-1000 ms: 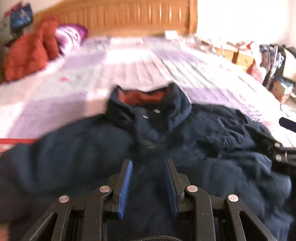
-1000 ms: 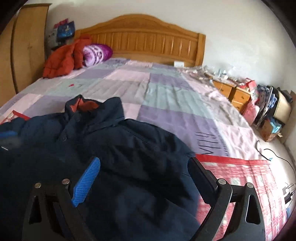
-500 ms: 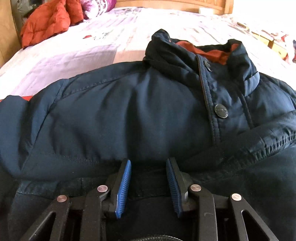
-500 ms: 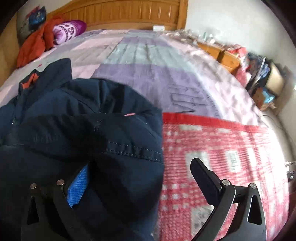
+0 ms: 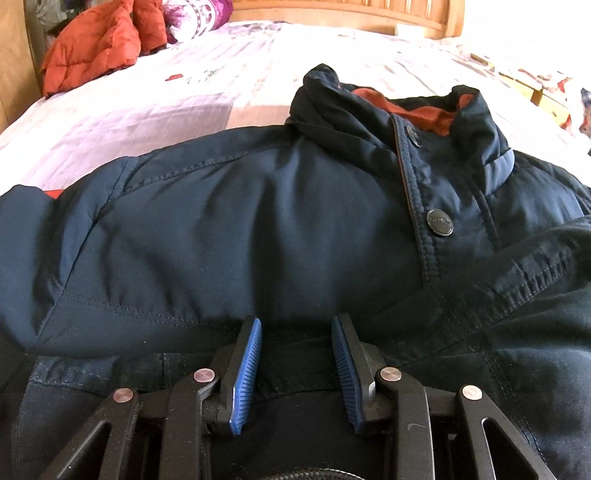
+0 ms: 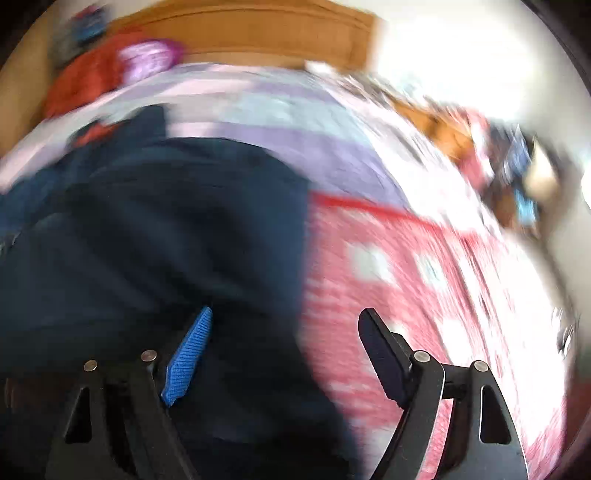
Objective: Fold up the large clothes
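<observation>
A navy padded jacket (image 5: 258, 221) lies front-up on the bed, its rust-lined collar (image 5: 417, 110) at the far end and one sleeve folded across its right side. My left gripper (image 5: 297, 321) rests low on the chest, its blue pads shut on a thick stitched hem band (image 5: 110, 369) that fills the gap between them. The right wrist view is blurred by motion. There my right gripper (image 6: 285, 313) hangs over the jacket's (image 6: 166, 221) right edge with its jaws closing. Dark fabric lies against the blue left pad (image 6: 188, 354), while the right finger (image 6: 380, 350) is clear, over a red patterned blanket (image 6: 406, 277).
The bed's pale purple patchwork sheet (image 5: 147, 99) stretches beyond the collar to a wooden headboard (image 6: 258, 33). An orange-red quilted garment (image 5: 96, 48) and a purple pillow (image 5: 195, 11) sit at the far left corner. Cluttered wooden nightstands (image 6: 443, 136) stand to the right.
The left gripper dropped and moved up toward the collar with the hem, then held still. The right gripper swung to the jacket's right edge and its jaws narrowed.
</observation>
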Demonstrator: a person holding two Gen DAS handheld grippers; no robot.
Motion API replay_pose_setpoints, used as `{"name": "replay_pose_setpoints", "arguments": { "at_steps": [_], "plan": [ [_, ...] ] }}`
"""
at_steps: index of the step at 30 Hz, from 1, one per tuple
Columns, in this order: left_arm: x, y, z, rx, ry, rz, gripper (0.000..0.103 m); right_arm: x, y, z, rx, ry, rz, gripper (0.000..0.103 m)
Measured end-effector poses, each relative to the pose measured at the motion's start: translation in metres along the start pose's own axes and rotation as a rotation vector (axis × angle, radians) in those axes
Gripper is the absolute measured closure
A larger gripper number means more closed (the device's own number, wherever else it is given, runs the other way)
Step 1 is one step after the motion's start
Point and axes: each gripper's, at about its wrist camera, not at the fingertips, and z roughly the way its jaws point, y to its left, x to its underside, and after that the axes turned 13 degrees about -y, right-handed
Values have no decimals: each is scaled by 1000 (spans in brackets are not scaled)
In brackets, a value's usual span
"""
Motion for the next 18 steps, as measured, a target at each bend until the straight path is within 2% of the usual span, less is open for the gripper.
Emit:
{"name": "replay_pose_setpoints", "arguments": {
  "at_steps": [3, 8, 11, 15, 18],
  "plan": [
    [0, 0, 0, -1, -2, 2, 66, 11, -19, -7, 100, -3, -26, 19],
    [0, -1, 0, -5, -6, 6, 66, 25, -27, -33, 201, -15, 7, 19],
    [0, -1, 0, -6, -8, 10, 66, 32, -24, -61, 172, -59, 11, 19],
    [0, -3, 0, -14, -7, 17, 66, 51, -14, -89, 123, 16, -13, 19],
    [-2, -6, -1, -29, -5, 37, 66, 56, 5, -106, 77, 7, -11, 19]
  ]
}}
